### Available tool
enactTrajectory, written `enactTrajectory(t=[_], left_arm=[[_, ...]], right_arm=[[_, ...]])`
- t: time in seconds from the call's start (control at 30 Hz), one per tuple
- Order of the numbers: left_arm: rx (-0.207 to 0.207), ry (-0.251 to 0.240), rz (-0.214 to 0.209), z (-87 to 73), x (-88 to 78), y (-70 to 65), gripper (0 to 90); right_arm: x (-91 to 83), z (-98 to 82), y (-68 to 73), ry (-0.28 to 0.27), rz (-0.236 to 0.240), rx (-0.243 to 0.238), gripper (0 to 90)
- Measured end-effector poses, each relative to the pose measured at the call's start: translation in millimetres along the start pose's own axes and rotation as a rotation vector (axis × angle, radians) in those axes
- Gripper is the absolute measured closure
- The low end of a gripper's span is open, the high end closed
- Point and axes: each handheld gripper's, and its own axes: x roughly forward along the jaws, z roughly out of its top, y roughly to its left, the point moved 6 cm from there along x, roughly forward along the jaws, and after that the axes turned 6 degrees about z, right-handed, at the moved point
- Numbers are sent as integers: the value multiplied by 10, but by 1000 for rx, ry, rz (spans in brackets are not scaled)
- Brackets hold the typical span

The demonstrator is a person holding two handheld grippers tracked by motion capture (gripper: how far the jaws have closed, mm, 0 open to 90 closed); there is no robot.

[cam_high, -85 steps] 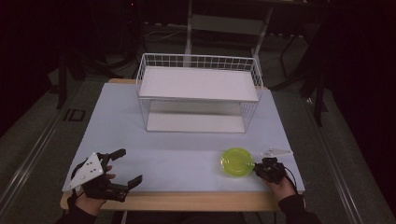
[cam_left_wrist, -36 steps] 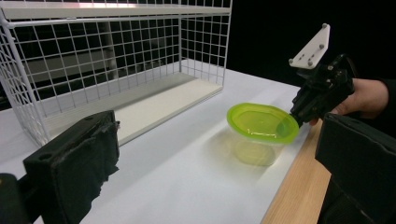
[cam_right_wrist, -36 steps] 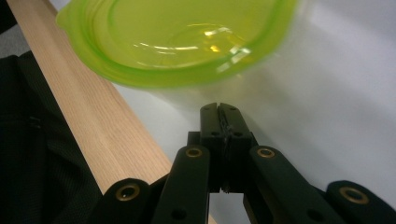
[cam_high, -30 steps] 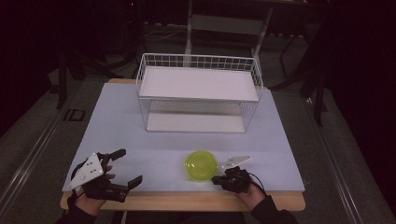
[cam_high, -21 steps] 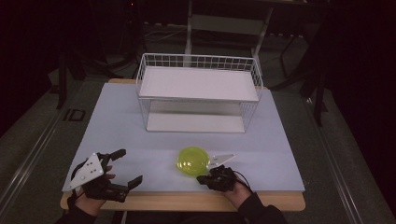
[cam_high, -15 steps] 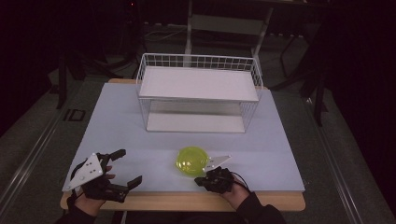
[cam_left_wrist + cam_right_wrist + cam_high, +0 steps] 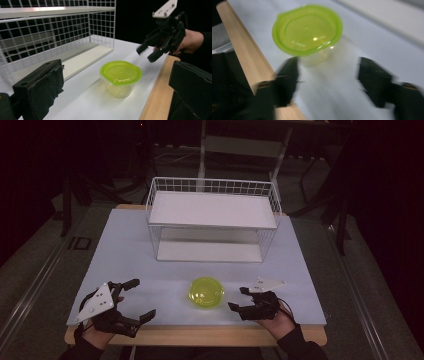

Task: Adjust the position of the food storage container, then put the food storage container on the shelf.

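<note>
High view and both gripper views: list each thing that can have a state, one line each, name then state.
green-lidded container: lid on, upright on the table, free of both grippers.
wire shelf rack: upright, both shelves bare.
left gripper: open, holding nothing, at the table's near left edge.
right gripper: open, holding nothing, just right of the container, jaws facing it.

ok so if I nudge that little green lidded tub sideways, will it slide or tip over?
Probably slide. The tub looks like thin clear plastic and seems empty, so likely light. Its green lid is wider than the base, which makes it somewhat top-heavy; a high push might tip it. The white table looks smooth, so a low nudge should move it easily.
</note>
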Motion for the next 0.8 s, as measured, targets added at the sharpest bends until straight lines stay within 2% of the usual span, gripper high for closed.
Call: enactTrajectory(t=[0.07, 0.1, 0.17, 0.2, 0.3, 0.37, 0.47, 0.53, 0.57, 0.63, 0.67, 0.7, 0.8], left_arm=[[-8, 8, -8, 15, 23, -8, 4], [-11, 11, -14, 22, 33, -9, 4], [-35, 10, -44, 54, 65, -16, 3], [-47, 12, -62, 86, 87, -19, 3], [-43, 19, -87, 165, 143, -33, 3], [-29, 36, -100, 210, 188, -38, 4], [-43, 65, -128, 250, 270, -22, 4], [-64, 75, -138, 263, 333, 1, 3], [-75, 78, -152, 268, 364, 12, 3], [-94, 95, -151, 275, 438, 40, 3], [-92, 111, -158, 276, 475, 50, 4], [-89, 131, -160, 279, 527, 60, 3], [-94, 156, -176, 297, 631, 63, 4]], right_arm=[[-107, 48, 0, -33, 7, -25, 164], [-164, 78, 3, -43, -1, -44, 144], [-234, 122, 3, -46, -21, -56, 140], [-272, 152, 1, -58, -50, -63, 141], [-354, 247, 24, -87, -112, -97, 149], [-383, 288, 37, -94, -123, -99, 163], [-430, 359, 67, -146, -120, -110, 187], [-448, 387, 66, -159, -94, -81, 192], [-458, 395, 57, -160, -91, -56, 192], [-475, 414, 28, -172, -100, -38, 192], [-483, 421, 16, -179, -106, -35, 192], [-485, 429, 13, -188, -92, -24, 192], [-475, 432, -4, -164, -108, -8, 188]])
